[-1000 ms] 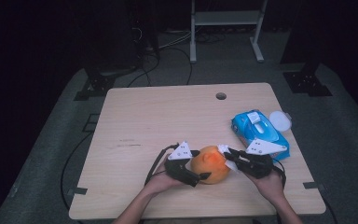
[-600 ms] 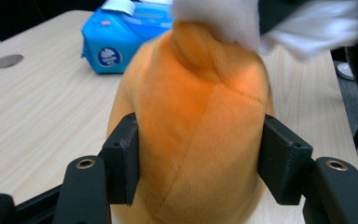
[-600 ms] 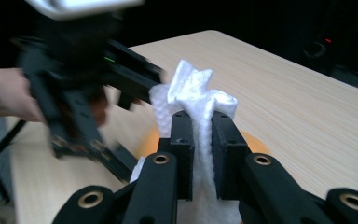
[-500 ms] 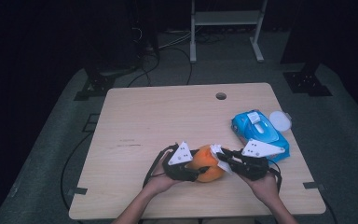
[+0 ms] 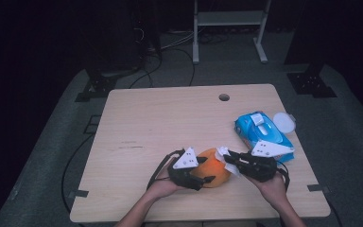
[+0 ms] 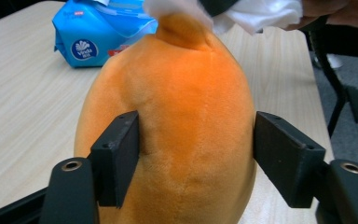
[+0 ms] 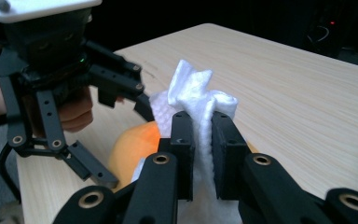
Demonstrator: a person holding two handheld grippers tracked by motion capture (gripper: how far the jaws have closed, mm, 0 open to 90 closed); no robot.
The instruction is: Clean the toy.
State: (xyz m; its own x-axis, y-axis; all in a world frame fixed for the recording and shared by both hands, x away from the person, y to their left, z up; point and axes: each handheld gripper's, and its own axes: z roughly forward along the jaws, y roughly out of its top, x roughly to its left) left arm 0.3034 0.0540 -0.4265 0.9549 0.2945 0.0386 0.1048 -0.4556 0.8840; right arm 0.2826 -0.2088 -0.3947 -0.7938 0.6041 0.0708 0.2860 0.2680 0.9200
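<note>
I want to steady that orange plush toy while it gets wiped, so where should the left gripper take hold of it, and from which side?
Grip the orange plush toy across its broad rounded belly, coming from the end away from its narrow tip. That tip is under the white wipe in the right gripper, and the left gripper already straddles the belly.

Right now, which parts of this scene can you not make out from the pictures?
- Left gripper view: the orange plush toy hides the table behind it; its base is cut off by the bottom edge.
- Right gripper view: the white wipe covers the toy's top.
- High view: print on the blue wipes pack is too small.
</note>
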